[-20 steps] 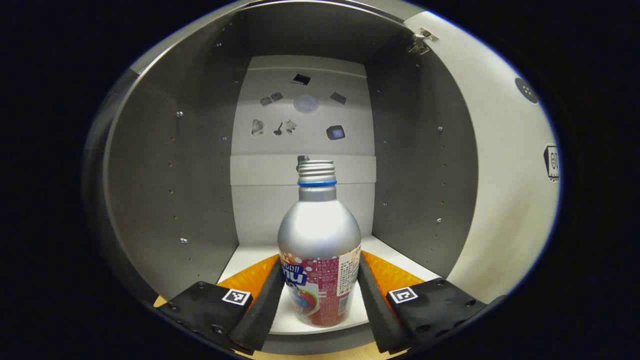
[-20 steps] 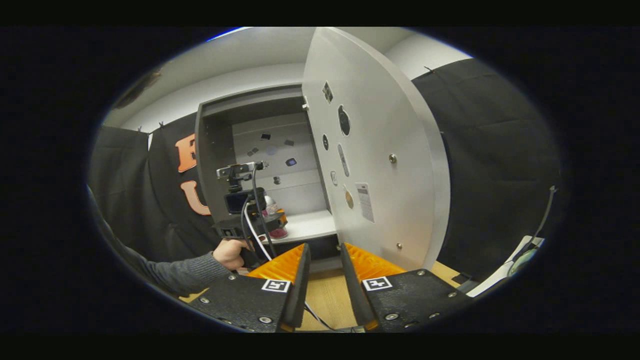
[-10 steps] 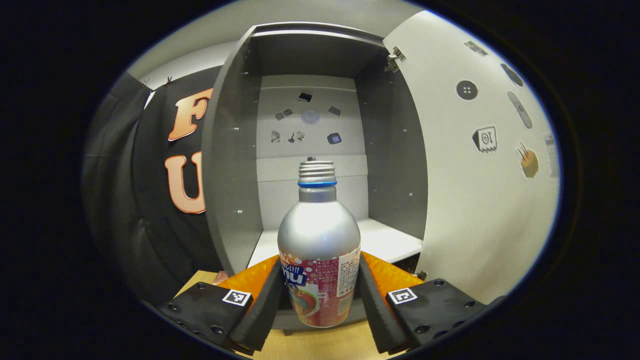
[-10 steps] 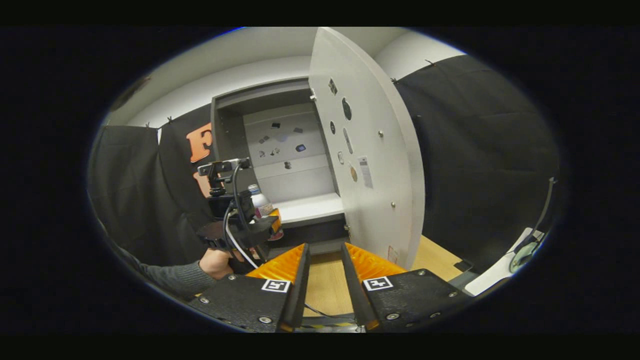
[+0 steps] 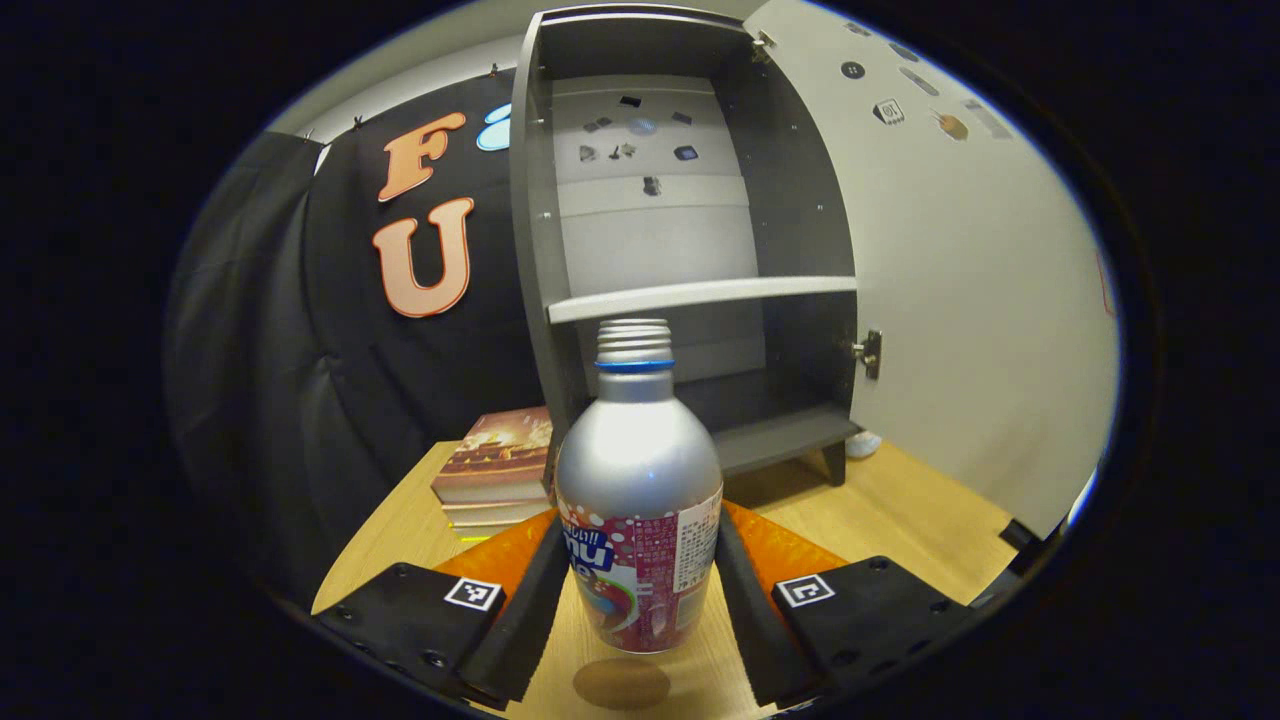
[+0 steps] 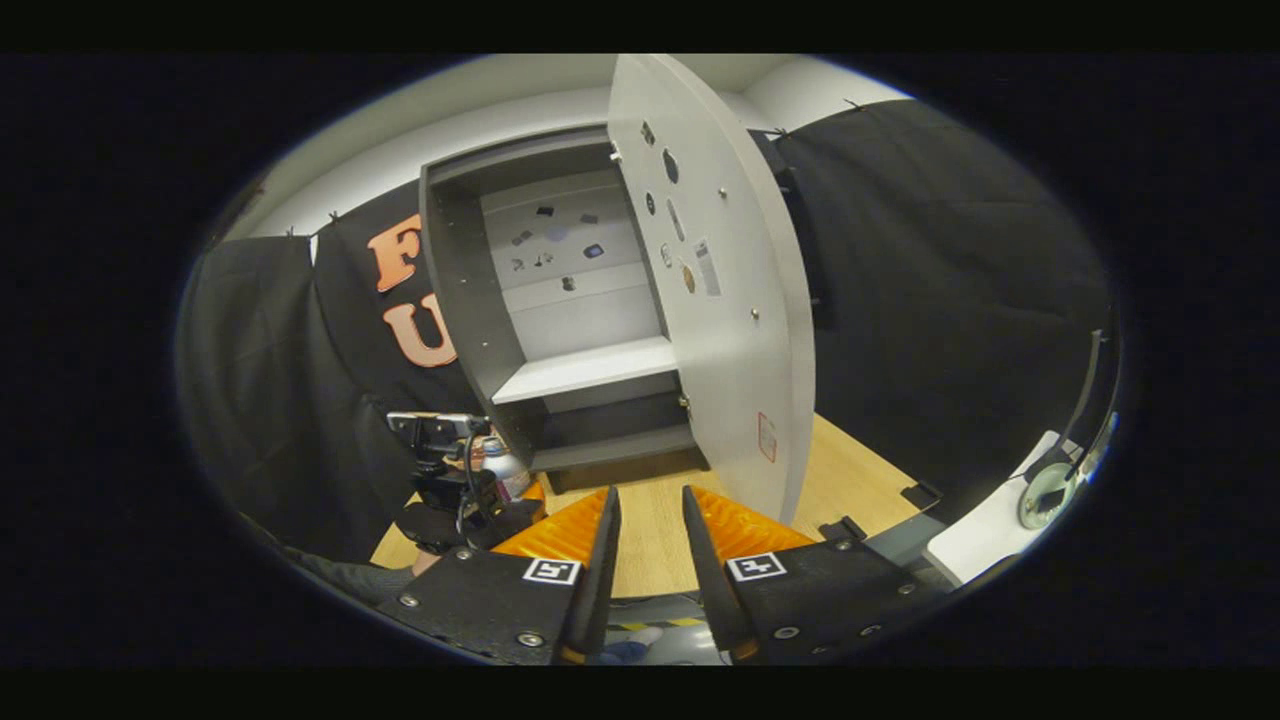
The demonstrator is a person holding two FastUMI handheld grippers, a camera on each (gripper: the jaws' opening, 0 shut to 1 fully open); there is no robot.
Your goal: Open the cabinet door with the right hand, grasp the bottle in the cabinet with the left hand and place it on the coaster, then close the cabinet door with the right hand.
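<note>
1. Wooden tabletop (image 5: 900, 520) ran under a grey cabinet (image 5: 540, 200) that stood against black cloth.
2. Cabinet door (image 5: 960, 280) stood swung wide on the cabinet's right side; stickers dotted its inner face and the cabinet's back panel.
3. Left gripper (image 5: 640, 590) pinched the bottle (image 5: 638, 480), one finger on each side of the labelled lower body.
4. Bottle was upright, silver with an uncapped threaded neck and a blue ring, lifted clear of the table and out in front of the cabinet.
5. Round brown coaster (image 5: 621, 683) lay on the wood right below the bottle, not touching it.
6. Stack of books (image 5: 492, 478) sat on the table beside the cabinet's left wall.
7. Right gripper (image 6: 645, 560) held nothing, its fingers a narrow gap apart, aimed at the open cabinet (image 6: 560, 320) and door (image 6: 720, 300).
8. Right gripper view also caught the left gripper (image 6: 520, 505) low at left with the bottle (image 6: 503, 470).
</note>
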